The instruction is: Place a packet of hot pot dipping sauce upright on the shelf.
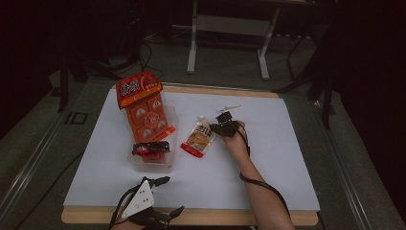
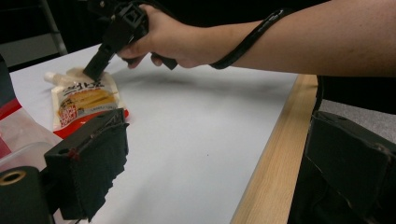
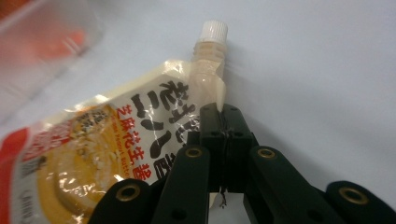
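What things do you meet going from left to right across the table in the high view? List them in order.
Orange snack pack → clear plastic container → spouted sauce pouch → right gripper, shut on the pouch's top edge.

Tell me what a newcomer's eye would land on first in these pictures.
First, the spouted sauce pouch at the middle of the white table, with the right gripper shut on its upper edge beside the white cap. Next, the orange snack pack propped in a clear plastic bin to the left.
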Action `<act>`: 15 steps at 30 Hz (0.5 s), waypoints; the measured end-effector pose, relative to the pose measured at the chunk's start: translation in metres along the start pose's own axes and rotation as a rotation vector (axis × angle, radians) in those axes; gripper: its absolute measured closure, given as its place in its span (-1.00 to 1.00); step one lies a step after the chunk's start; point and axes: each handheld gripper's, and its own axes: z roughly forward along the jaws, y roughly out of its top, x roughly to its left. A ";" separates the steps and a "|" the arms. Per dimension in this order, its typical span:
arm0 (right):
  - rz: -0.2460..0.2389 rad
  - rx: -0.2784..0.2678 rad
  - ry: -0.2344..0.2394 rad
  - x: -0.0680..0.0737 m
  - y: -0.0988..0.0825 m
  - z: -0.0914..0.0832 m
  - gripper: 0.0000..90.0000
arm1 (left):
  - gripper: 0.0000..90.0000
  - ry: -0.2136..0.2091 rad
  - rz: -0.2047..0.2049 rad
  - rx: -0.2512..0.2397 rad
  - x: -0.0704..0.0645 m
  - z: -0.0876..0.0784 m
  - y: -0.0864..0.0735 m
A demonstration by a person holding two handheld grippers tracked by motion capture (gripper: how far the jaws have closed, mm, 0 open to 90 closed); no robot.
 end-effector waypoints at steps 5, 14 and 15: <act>-0.016 -0.036 0.004 0.005 0.002 -0.013 0.99 | -0.86 -0.002 0.000 -0.002 0.000 0.000 0.000; -0.053 -0.156 0.067 0.023 0.011 -0.049 0.99 | -0.86 -0.012 -0.012 -0.009 0.000 0.001 0.000; -0.058 -0.166 0.075 0.027 0.012 -0.052 1.00 | -0.86 -0.013 -0.013 -0.012 0.000 0.001 0.000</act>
